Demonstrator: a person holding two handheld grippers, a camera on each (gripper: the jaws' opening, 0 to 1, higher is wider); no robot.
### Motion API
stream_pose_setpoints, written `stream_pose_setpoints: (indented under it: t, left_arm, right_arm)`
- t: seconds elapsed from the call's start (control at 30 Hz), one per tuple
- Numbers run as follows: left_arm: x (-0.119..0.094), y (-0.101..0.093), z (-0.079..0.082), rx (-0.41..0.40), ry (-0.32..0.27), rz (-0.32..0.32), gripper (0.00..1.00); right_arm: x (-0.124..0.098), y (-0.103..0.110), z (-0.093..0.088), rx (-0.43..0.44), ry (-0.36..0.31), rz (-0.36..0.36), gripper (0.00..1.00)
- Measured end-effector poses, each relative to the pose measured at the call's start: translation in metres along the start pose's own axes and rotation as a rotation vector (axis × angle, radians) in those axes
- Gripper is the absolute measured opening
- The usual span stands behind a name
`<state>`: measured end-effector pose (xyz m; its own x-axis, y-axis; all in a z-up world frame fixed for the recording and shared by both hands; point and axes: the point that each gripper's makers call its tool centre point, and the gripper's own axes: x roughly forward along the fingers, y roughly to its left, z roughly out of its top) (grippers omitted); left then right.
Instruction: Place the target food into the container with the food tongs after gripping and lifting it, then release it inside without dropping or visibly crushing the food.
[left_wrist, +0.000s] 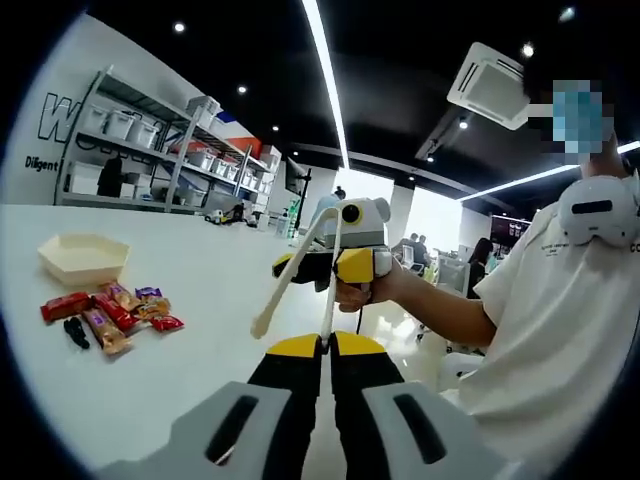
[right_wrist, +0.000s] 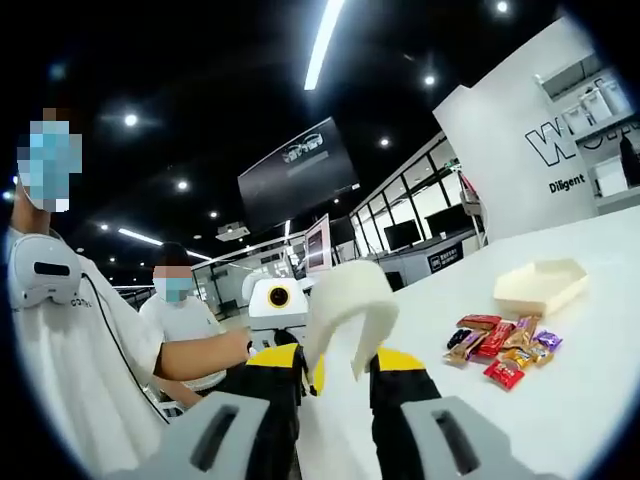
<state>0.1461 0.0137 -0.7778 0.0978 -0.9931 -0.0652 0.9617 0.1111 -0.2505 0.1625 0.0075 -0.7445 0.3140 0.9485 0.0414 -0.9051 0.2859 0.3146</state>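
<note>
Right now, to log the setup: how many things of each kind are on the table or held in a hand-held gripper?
Wrapped snacks: 7
Small black item: 1
Hexagonal container: 1
Tongs: 1
Total: 10

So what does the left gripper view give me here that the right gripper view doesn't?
Left gripper view alone: the whole length of the cream food tongs clamped in the right gripper, their tips apart and holding no food, plus storage shelving behind the table. Right gripper view alone: the tongs' rounded hinge end close up, the left gripper facing the camera, and a wall screen. Both share the white table, the cream hexagonal container and the pile of wrapped snacks beside it.
</note>
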Motion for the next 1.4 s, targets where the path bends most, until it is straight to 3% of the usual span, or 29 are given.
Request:
stream_pose_setpoints:
  t: [0.47,0.53,0.77,0.97,1.03,1.4]
  left_arm:
    - [0.001,-0.006,0.005,0.039,-0.019,-0.021,0.02]
    - [0.001,-0.009,0.008,0.079,-0.028,-0.026,0.02]
    - [0.006,-0.018,0.015,0.11,-0.037,-0.072,0.02]
    - [0.006,-0.019,0.017,0.118,-0.046,-0.08,0.02]
    - [0.007,-0.02,0.018,0.11,-0.047,-0.088,0.02]
    - [0.012,-0.028,0.02,0.115,-0.036,-0.115,0.02]
  right_arm:
    - [0.001,0.006,0.004,-0.008,-0.022,0.036,0.21]
    - [0.001,0.007,0.005,-0.008,-0.027,0.043,0.22]
    - [0.004,0.014,0.007,-0.02,-0.026,0.08,0.23]
    - [0.006,0.02,0.0,-0.006,0.003,0.115,0.23]
    - [0.008,0.021,0.001,-0.046,-0.015,0.115,0.24]
    - [0.01,0.023,0.0,0.004,-0.005,0.145,0.25]
